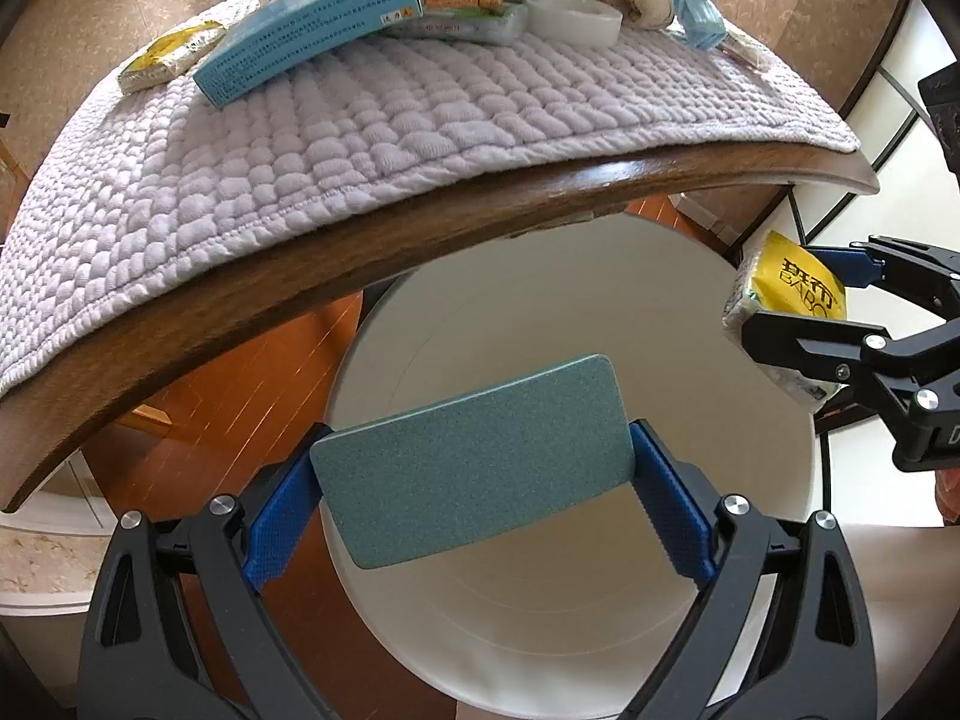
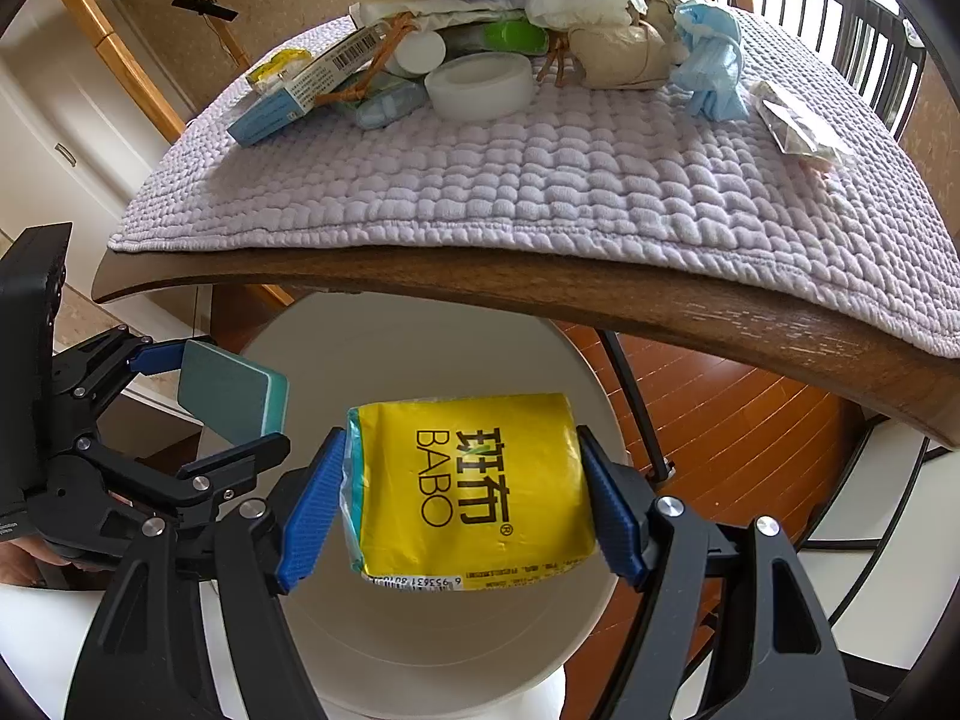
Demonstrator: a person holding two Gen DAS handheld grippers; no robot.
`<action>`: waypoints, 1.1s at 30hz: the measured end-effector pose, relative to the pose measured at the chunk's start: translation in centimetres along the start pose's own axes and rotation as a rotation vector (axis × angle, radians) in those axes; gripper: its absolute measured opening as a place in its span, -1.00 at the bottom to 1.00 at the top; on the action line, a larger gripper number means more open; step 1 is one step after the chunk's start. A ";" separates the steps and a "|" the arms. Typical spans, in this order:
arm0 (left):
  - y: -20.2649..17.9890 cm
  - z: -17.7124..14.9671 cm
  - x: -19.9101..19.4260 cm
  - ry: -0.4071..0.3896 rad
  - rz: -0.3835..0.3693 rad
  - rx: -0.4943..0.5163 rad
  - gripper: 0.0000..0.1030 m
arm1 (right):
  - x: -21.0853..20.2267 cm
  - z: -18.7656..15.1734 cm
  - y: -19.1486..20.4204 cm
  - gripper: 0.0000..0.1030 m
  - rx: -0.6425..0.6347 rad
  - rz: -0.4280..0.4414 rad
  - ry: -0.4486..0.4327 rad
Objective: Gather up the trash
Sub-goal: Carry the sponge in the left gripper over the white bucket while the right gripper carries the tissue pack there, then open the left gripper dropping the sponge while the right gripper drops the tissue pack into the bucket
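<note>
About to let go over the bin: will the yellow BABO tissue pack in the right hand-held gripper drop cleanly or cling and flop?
The yellow tissue pack looks soft: its wrapper crumples by the right hand-held gripper pad. Its film looks glossy, so it probably slips free rather than clings. Probably light; it hangs over the white bin, so it should fall inside.

bin [image 1: 600,324]: you see only part of its rim; the table edge [image 1: 420,240] covers the far side, and your held green block [image 1: 474,462] hides part of the inside.
pile on the table [image 2: 480,30]: cut off at the top edge in both views.
print on the blue box [image 1: 312,30]: too small to read.
yellow pack [image 2: 474,492]: its barcode digits are only partly legible.
person's hand [image 2: 36,552]: mostly hidden behind the left gripper [image 2: 234,414].
</note>
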State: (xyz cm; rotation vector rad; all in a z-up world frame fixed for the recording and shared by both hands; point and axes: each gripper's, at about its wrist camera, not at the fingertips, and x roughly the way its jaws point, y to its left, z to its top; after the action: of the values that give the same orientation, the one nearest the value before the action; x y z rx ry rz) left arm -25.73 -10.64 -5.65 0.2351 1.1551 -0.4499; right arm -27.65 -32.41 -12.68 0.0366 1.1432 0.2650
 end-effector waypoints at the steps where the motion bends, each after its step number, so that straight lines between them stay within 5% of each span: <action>1: -0.1 -0.1 0.2 0.002 0.003 0.000 0.88 | 0.1 0.0 0.0 0.40 0.001 0.000 0.001; 15: -0.5 -1.8 3.9 0.010 0.017 0.016 0.88 | 1.2 -0.5 -0.6 0.41 0.018 -0.003 0.012; 33: -2.4 0.5 6.5 0.032 0.020 0.026 0.92 | 1.1 -0.4 -2.0 0.49 0.055 0.017 0.008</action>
State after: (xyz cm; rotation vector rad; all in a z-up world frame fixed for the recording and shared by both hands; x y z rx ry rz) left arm -24.27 -14.39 -11.32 0.2776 1.1781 -0.4448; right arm -27.23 -34.17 -14.12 0.0943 1.1583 0.2491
